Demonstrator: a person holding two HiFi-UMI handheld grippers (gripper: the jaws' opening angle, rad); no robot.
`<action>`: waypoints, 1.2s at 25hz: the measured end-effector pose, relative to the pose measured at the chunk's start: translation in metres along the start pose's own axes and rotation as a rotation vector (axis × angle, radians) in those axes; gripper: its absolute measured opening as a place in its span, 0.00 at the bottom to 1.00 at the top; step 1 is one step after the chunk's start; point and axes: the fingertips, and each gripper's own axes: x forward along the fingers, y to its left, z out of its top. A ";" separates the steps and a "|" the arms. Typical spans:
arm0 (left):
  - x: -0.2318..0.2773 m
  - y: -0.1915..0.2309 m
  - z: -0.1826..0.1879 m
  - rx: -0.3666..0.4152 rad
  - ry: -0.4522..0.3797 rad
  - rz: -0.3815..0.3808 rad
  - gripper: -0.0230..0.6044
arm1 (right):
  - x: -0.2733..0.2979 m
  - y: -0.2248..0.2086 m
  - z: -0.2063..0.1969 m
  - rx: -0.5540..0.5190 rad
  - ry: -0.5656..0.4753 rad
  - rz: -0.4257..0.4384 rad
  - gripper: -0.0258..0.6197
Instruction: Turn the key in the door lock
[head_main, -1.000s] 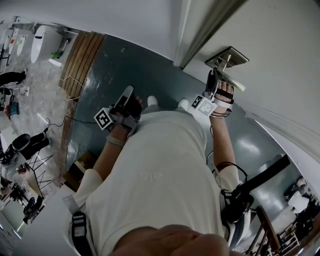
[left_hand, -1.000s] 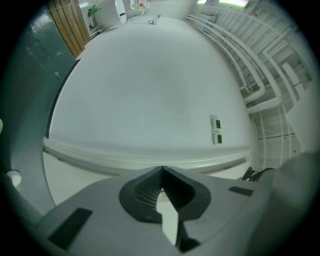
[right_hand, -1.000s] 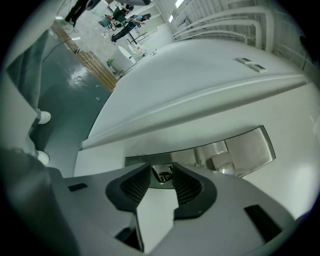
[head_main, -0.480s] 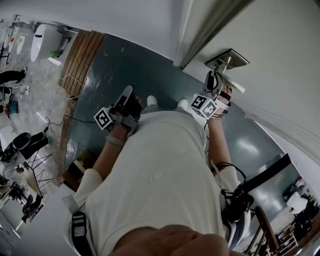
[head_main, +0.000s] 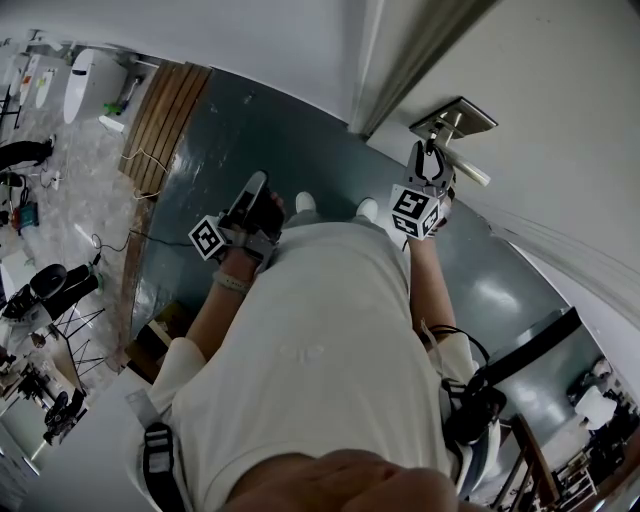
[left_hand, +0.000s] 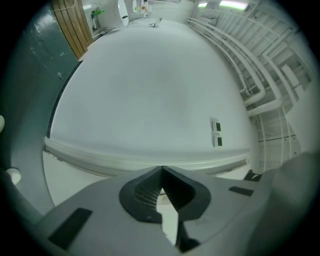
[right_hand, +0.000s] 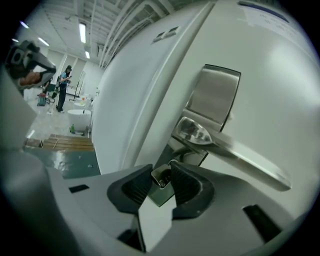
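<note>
**Two grippers, one key gripped**

Grips the flat metal head of the key (right_hand: 160, 176) with the right gripper (right_hand: 162, 172), jaws just drawn closer and now pinched on it from both sides. Finds that key seated in the lock, at the lower part of the steel plate (right_hand: 212, 97) on the white door (right_hand: 280, 75), just below the root of the lever handle (right_hand: 235, 152) that runs out to the right. Seen from the head view, reaches up to the plate with that gripper, marker cube (head_main: 415, 212) turned toward the camera and forearm (head_main: 428, 290) stretched out behind. Holds the left gripper (head_main: 252, 195) well apart from the door, low over the dark green floor (head_main: 260, 130) in front of the body. Shows its jaws with tips touching and nothing between, pointed at a plain white wall (left_hand: 150, 90).
</note>
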 end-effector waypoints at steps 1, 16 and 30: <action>-0.001 0.000 0.000 0.002 -0.001 0.001 0.05 | 0.000 -0.001 0.000 0.041 -0.006 0.001 0.23; -0.007 0.001 -0.002 0.001 -0.012 0.003 0.05 | 0.004 -0.016 -0.009 0.721 -0.110 0.140 0.17; -0.005 0.002 0.003 -0.011 -0.017 0.007 0.05 | 0.007 -0.016 -0.016 1.596 -0.069 0.314 0.17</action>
